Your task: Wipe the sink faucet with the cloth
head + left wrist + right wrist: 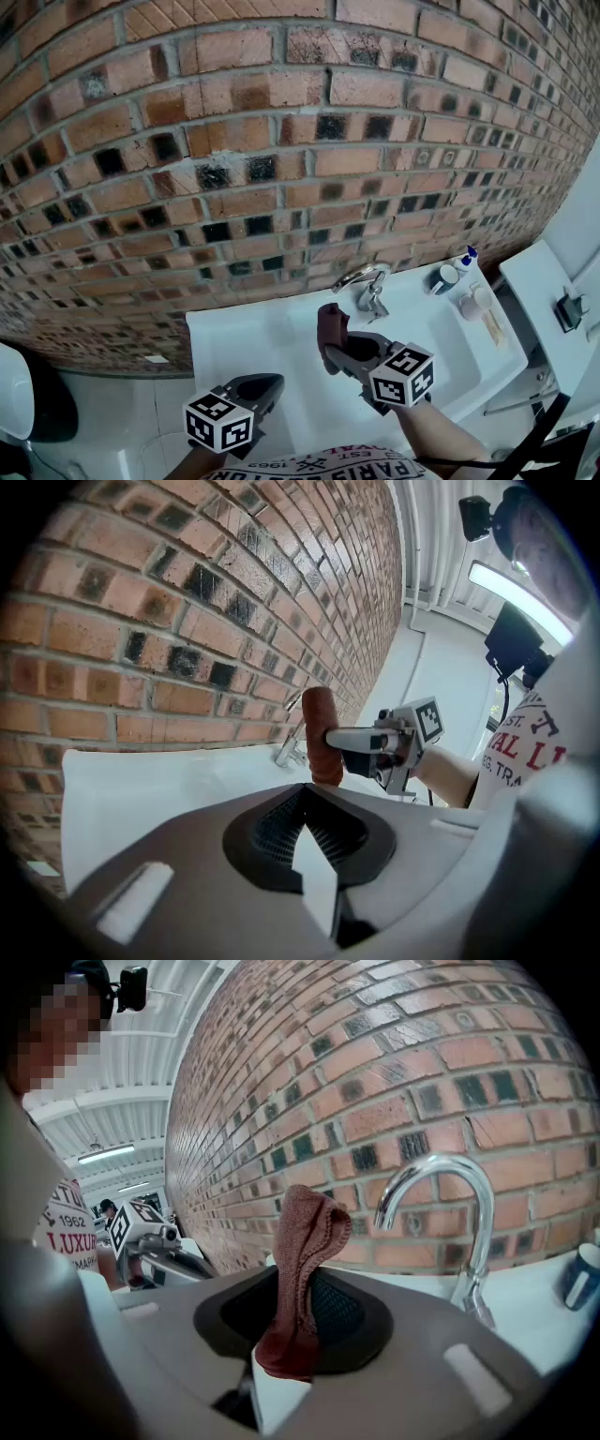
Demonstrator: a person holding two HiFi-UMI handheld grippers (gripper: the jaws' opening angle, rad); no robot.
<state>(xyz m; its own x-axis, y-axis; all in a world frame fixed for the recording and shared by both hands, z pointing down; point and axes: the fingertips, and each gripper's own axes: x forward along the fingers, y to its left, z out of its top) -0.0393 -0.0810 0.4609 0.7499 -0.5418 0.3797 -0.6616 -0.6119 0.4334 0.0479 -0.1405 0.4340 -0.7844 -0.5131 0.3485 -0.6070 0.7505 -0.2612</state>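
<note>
Right gripper: jaws closed on the lower end of the cloth, a reddish-brown terry piece that stands up out of the grip as a loose folded roll, its top flopping over. The hold looks firm at the pinch, but only a narrow bunch of fabric projects. Beyond it and to the right rises the faucet, a chrome gooseneck on the back edge of the white sink, against the brick wall. In the head view the cloth sits just left of the faucet and in front of it, near but not touching, so wiping contact is judged not yet made. Left gripper: jaws together with nothing between them, held low over the sink's left side, well apart from the work and taking no part. Recommendation for the step in hand: bring the free upper fold of the cloth onto the spout, not the jaw tips, so no hard part scrapes the chrome; tilt the gripper so the fabric drapes over the arch, then draw it along the curve from outlet to base with light, even pressure. The slack top is likely to fold away under a sideways push, so a pull along the tube should serve better. The lever at the base could shift if pressed. A mug and a spray bottle stand on the ledge to the right; keep strokes short of them
</note>
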